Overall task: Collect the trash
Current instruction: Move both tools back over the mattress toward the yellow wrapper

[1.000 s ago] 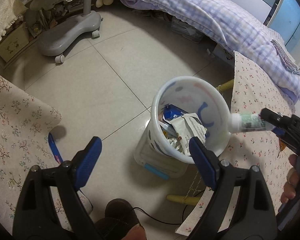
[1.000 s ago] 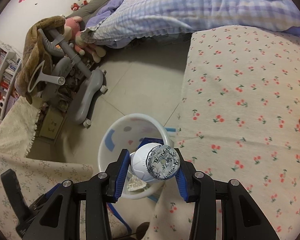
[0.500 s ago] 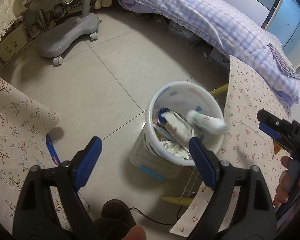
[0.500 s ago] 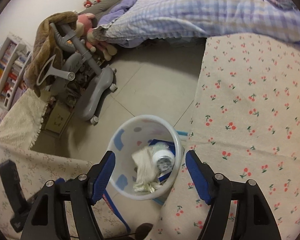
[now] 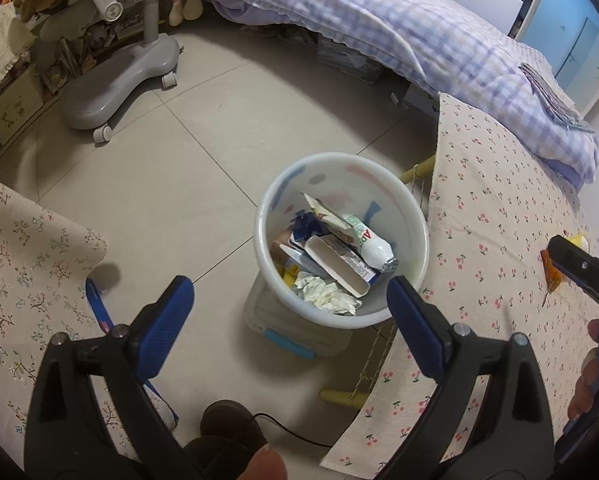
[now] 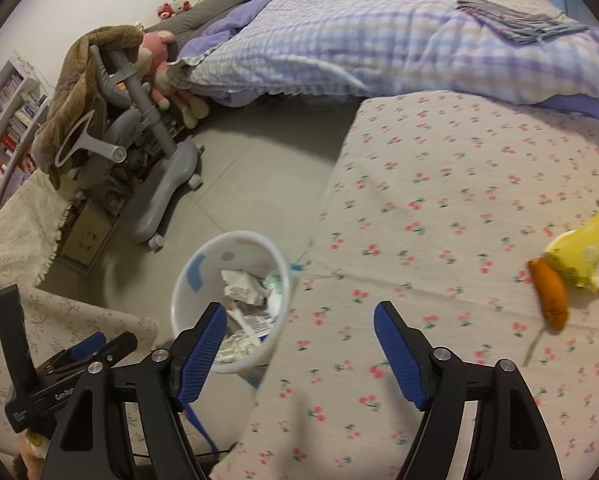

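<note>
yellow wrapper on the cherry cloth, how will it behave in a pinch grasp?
The yellow wrapper looks thin and crumpled, so probably light and floppy; it should collapse between the pads. Its glossy film may slip. The orange piece touching it might shift too.

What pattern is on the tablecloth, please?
Small red cherries on beige tablecloth, clearest in the right wrist view.

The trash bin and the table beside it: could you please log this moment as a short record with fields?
bin: white trash bin on the floor, at the table's edge
bin contents: small white bottle, cartons, crumpled paper
table: cherry-print tablecloth
left to collect: yellow wrapper and orange piece on the cloth
left gripper: jaws open, empty, above the bin
right gripper: jaws open, empty, over the table's edge
</note>
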